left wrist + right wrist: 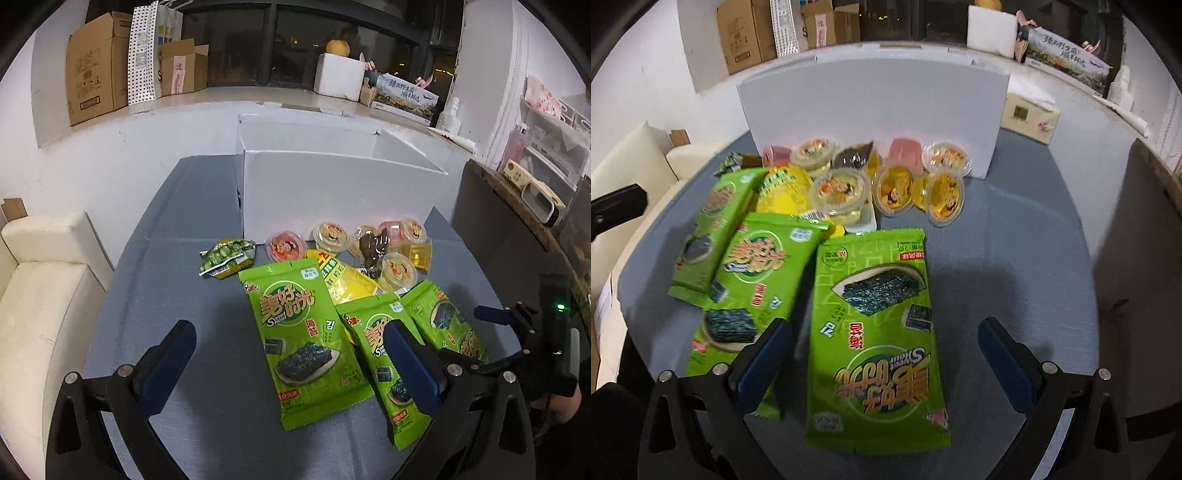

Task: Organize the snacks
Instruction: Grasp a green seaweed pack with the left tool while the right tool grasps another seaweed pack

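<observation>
Three green seaweed packets lie flat on the grey counter in front of the white box. The left gripper has its fingers spread wide, empty, above the leftmost seaweed packet. The right gripper is likewise spread, with the rightmost seaweed packet lying between its fingers, untouched. Jelly cups crowd the box's front wall.
</observation>
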Demonstrator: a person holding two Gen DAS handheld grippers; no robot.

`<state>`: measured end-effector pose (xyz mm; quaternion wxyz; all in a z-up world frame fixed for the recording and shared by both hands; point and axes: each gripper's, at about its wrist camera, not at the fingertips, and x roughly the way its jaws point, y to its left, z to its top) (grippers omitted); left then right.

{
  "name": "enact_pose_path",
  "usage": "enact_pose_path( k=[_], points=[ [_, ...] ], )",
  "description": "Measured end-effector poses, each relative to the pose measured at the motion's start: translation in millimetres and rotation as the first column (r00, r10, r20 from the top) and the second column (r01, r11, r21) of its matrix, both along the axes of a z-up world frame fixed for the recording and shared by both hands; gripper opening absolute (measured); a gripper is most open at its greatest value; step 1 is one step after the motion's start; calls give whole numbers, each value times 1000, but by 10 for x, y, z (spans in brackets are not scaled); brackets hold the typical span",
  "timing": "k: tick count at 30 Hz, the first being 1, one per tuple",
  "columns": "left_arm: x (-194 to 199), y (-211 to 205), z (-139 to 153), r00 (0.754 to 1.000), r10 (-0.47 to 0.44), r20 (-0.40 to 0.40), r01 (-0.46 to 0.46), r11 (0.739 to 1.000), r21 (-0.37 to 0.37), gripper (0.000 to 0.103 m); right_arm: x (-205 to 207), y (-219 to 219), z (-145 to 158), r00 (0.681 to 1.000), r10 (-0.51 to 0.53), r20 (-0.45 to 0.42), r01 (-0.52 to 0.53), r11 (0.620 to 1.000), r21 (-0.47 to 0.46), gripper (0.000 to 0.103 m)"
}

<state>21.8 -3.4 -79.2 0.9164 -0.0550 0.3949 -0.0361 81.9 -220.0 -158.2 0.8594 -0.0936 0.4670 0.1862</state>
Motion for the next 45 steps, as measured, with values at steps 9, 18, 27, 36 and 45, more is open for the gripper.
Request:
enact_pose_path(
  k=[9,18,27,36,45],
  points=[
    [81,-1,-145,999,15,-44,-15,1000,0,103,44,-164,-20,998,-70,2,70,997,-10,71],
    [461,-29,-503,987,44,-156,-47,999,-14,103,-114,-221,281,994,-88,60,84,994,67,71],
    [695,-103,-717,977,64,-202,-66,998,-5,103,-317,-133,523,990,-75,116,64,993,97,71],
    [568,-18,-677,980,92,-175,-92,996,11,75,-379,-88,517,991,-62,122,49,993,108,71],
    [294,-56,-232,998,56,-40,-55,998,39,74,-355,-103,659,986,-70,153,50,990,134,71]
  ],
)
